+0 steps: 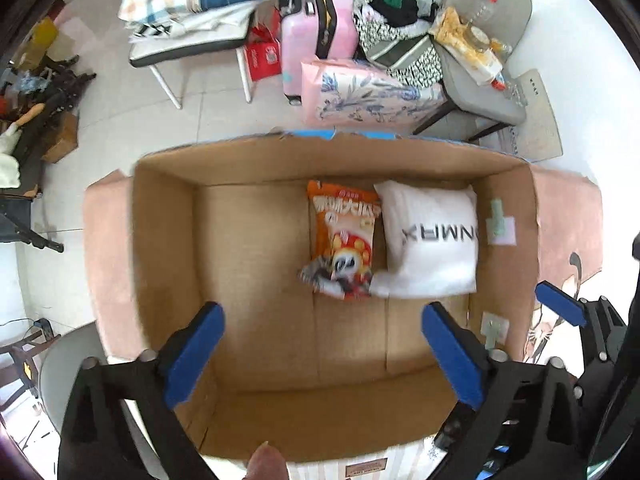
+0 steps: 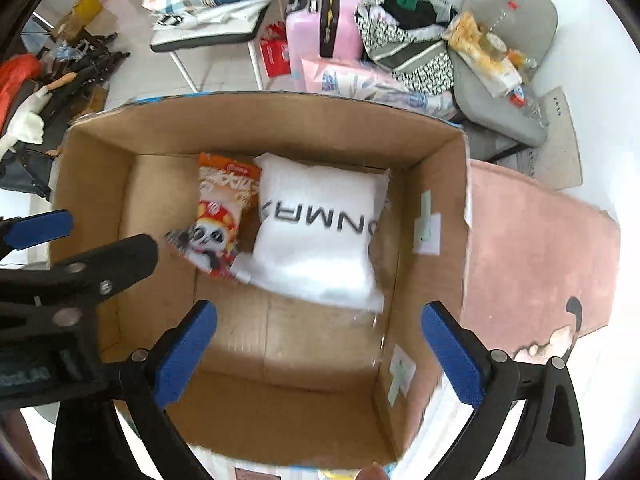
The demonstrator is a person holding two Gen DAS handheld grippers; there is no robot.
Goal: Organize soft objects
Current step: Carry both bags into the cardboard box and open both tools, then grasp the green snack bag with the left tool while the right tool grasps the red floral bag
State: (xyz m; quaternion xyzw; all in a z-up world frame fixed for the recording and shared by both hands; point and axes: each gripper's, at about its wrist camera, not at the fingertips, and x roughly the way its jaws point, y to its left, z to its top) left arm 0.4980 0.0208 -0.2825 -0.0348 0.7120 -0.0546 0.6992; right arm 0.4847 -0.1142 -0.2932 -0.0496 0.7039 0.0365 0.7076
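Left wrist view: the left gripper (image 1: 324, 352) hung with jaws apart and empty over the cardboard box (image 1: 168, 240); the snack bag (image 1: 344, 240) and white pillow (image 1: 432, 240) lay ahead, lengthwise away from it.

Right wrist view: the right gripper (image 2: 320, 352), jaws likewise apart (nothing held), was nearer the white pillow (image 2: 320, 232), straight ahead.

Lived-in home, suitcase (image 1: 320, 28), laundry-piled chair (image 1: 486, 52)

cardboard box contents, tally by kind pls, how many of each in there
snack bag: 1, orange, left of the pillow
white pillow pack: 1, against the right wall
total: 2 in the cardboard box; both tools open, empty
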